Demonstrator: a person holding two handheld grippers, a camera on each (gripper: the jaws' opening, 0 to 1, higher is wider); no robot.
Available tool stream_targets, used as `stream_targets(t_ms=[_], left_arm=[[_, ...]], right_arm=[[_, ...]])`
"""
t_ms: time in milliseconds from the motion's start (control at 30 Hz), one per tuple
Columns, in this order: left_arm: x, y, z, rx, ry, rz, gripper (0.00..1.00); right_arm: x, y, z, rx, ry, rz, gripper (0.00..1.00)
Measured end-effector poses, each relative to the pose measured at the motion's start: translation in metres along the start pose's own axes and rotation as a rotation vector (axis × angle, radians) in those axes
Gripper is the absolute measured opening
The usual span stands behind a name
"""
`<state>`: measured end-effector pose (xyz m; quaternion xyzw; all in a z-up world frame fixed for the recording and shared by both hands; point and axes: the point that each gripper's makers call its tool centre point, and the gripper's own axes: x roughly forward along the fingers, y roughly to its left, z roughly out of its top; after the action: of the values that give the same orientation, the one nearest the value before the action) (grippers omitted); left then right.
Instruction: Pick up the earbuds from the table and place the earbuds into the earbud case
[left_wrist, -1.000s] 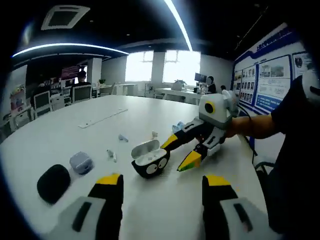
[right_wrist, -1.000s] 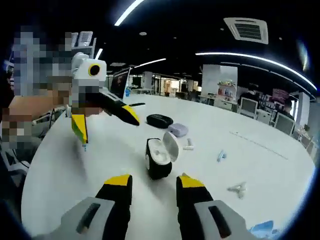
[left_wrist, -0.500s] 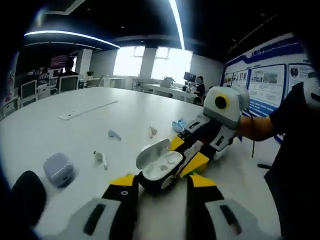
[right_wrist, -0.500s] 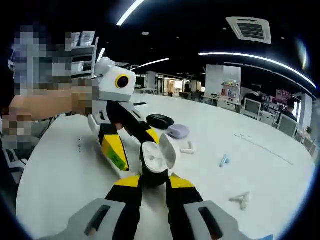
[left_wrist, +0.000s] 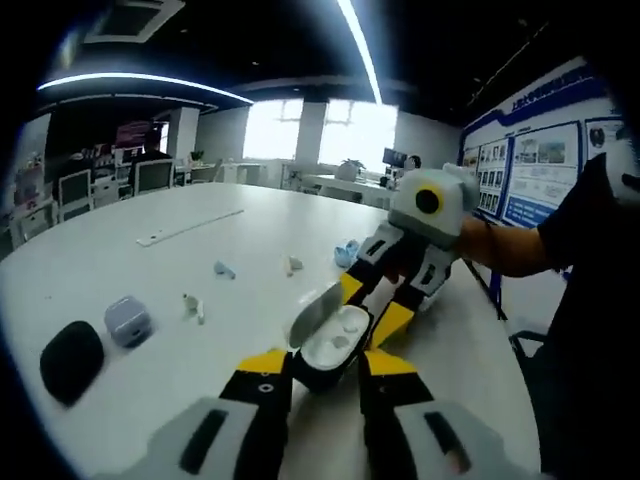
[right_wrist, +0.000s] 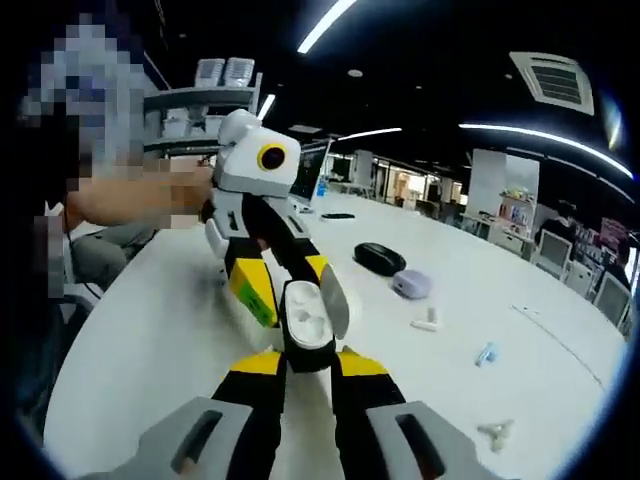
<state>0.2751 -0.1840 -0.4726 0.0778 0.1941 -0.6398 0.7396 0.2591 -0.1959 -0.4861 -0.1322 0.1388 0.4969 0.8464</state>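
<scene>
The earbud case (left_wrist: 330, 348) is black with a white inside, and its lid stands open. My left gripper (left_wrist: 327, 362) is shut on its lower body. From the opposite side my right gripper (right_wrist: 312, 362) is shut on the same earbud case (right_wrist: 305, 335). Each gripper shows across the case from the other: the right gripper (left_wrist: 370, 305) and the left gripper (right_wrist: 282, 280). Three loose earbuds lie on the white table (left_wrist: 150, 270): a white earbud (left_wrist: 193, 305), a bluish earbud (left_wrist: 224, 269) and a pale earbud (left_wrist: 291, 265). In the right gripper view they are the white earbud (right_wrist: 427, 322), bluish earbud (right_wrist: 486, 353) and pale earbud (right_wrist: 495, 432).
A lavender case (left_wrist: 128, 320) and a black oval pouch (left_wrist: 70, 360) lie at the left of the table, also seen as the lavender case (right_wrist: 411, 284) and black pouch (right_wrist: 378, 258). A white strip (left_wrist: 190, 226) lies further back. A person's arm (left_wrist: 510, 250) holds the right gripper.
My left jaws went from wide open to shut around the case. The right jaws also narrowed onto it, and both grippers now meet at the case.
</scene>
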Motion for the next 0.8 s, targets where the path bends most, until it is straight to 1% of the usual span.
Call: stream_targets(t_ms=[67,100,167,200,300,367,533,800], left_arm=[[-0.004,-0.015,-0.003,0.015,0.003,0.016,0.28],[-0.006,-0.019,-0.003,0.017,0.002,0.017,0.28],[-0.010,-0.034,-0.004,0.026,-0.018,0.028,0.28],[-0.010,-0.036,-0.004,0.024,-0.022,0.028,0.28],[-0.013,-0.056,-0.006,0.018,-0.044,0.019,0.27],[-0.012,-0.063,-0.007,0.020,-0.050,0.015,0.27],[-0.011,-0.064,-0.018,-0.005,-0.045,0.021,0.28],[-0.010,-0.064,-0.024,-0.022,-0.044,0.018,0.29]], right_arm=[[-0.003,0.012,0.000,-0.023,0.010,0.046,0.17],[-0.004,0.016,0.000,-0.027,0.014,0.058,0.17],[-0.006,0.029,-0.002,-0.046,0.028,0.086,0.17],[-0.006,0.031,-0.003,-0.049,0.029,0.090,0.17],[-0.009,0.050,-0.010,-0.062,0.048,0.127,0.17],[-0.010,0.057,-0.013,-0.061,0.053,0.138,0.17],[-0.013,0.063,-0.018,-0.067,0.063,0.140,0.17],[-0.015,0.066,-0.018,-0.045,0.070,0.133,0.17]])
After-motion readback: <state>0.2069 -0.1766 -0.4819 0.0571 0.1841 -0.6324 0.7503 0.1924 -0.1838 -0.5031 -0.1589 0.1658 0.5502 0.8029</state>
